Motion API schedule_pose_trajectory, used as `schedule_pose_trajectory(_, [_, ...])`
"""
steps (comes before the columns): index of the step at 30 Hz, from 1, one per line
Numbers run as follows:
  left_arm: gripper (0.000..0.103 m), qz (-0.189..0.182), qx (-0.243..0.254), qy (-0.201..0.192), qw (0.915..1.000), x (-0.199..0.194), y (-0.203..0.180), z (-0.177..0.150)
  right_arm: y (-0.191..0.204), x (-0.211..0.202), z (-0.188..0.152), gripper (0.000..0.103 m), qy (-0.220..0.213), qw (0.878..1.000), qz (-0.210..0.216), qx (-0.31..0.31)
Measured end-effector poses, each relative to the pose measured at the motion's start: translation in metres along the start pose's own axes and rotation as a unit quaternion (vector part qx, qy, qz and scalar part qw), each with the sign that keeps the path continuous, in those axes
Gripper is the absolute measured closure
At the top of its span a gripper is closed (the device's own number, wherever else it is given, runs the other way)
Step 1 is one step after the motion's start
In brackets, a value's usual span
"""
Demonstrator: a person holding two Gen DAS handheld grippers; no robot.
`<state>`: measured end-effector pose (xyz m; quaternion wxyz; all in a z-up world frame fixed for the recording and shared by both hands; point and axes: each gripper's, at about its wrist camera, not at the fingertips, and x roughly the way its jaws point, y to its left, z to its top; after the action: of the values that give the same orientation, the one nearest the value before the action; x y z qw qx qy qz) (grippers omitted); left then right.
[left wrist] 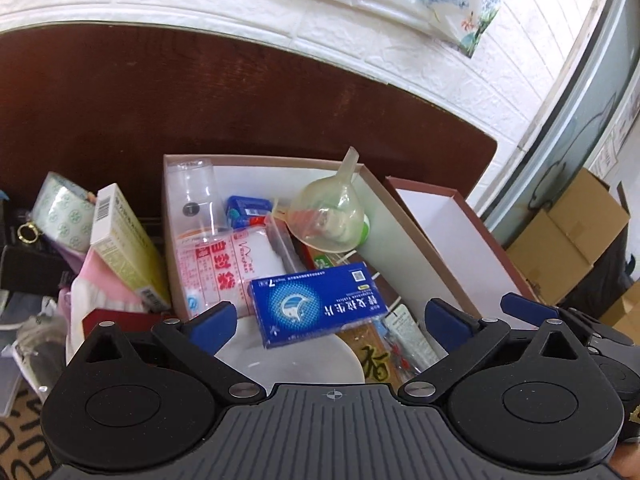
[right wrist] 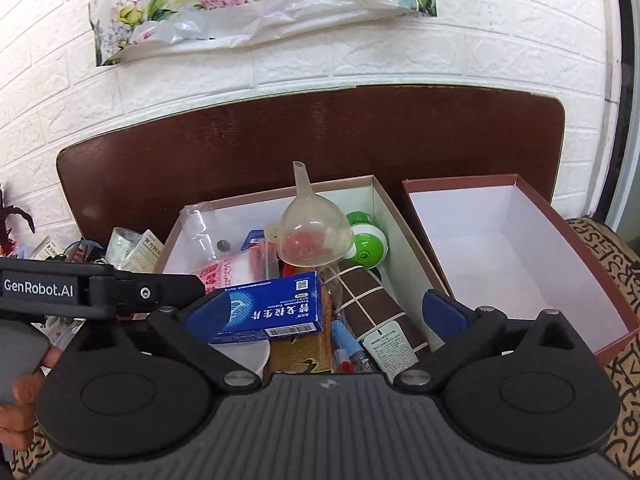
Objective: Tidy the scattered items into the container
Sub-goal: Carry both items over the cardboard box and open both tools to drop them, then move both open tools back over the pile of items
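Left wrist view shows the left claw [left wrist: 326,320] spread wide and empty above the open box [left wrist: 192,158], already crowded with a blue medicine carton [left wrist: 320,304], a clear funnel [left wrist: 328,216] and packets. Beside the box on the worktop [left wrist: 120,100], a yellow carton [left wrist: 128,240], a tape roll [left wrist: 64,212] and other clutter still wait. Right wrist view shows the right claw [right wrist: 324,312] equally released and empty; tidying looks partly done.

left hand-held gripper [left wrist: 334,322]: jaws wide, empty; right hand-held gripper [right wrist: 324,312]: jaws wide, empty
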<state>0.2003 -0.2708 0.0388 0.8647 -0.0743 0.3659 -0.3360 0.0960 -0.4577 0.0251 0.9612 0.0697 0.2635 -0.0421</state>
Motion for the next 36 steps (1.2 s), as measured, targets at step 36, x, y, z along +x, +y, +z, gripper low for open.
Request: schedule_pose_trajectory(36, [0.002, 0.125, -0.106, -0.052, 0.985, -0.183, 0.152, -0.164, 0.214, -0.037, -0.122, 0.001, 0.039, 0.98, 0.126, -0.149])
